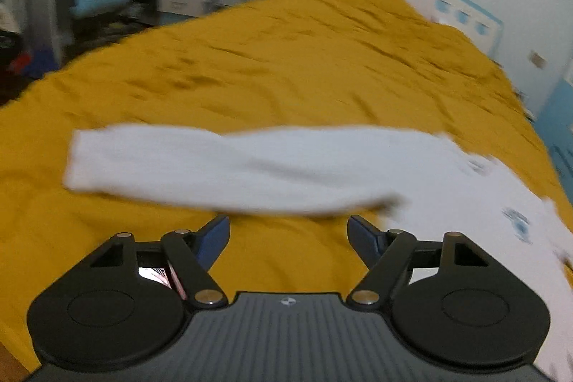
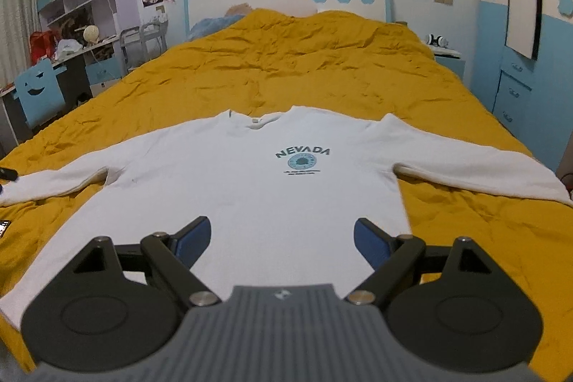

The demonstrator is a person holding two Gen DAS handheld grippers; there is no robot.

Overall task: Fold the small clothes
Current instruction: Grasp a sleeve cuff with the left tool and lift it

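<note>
The shirt (image 2: 229,188), white with long sleeves and a print on the chest, lies flat and face up on the bed (image 2: 304,74), its collar toward the headboard and its hem toward the cameras. In the left wrist view, which is blurred, the left sleeve (image 1: 229,167) stretches across the picture just ahead of the left claw (image 1: 288,238), its long axis crosswise to the fingers, cuff end at the left and shoulder end at the right where it joins the body. The left claw stands apart with nothing between its fingers, only yellow cover showing in the gap; it seems not to touch the sleeve. In the right wrist view the right claw (image 2: 282,238) is also apart and empty, over the lower part of the body near the hem, pointing along the shirt's length toward the collar. The right sleeve (image 2: 483,167) runs out to the right, well apart from this claw. So the left claw is nearer to its sleeve, and I judge that folding this sleeve inward over the body is the next step. No container lies on the bed.
</note>
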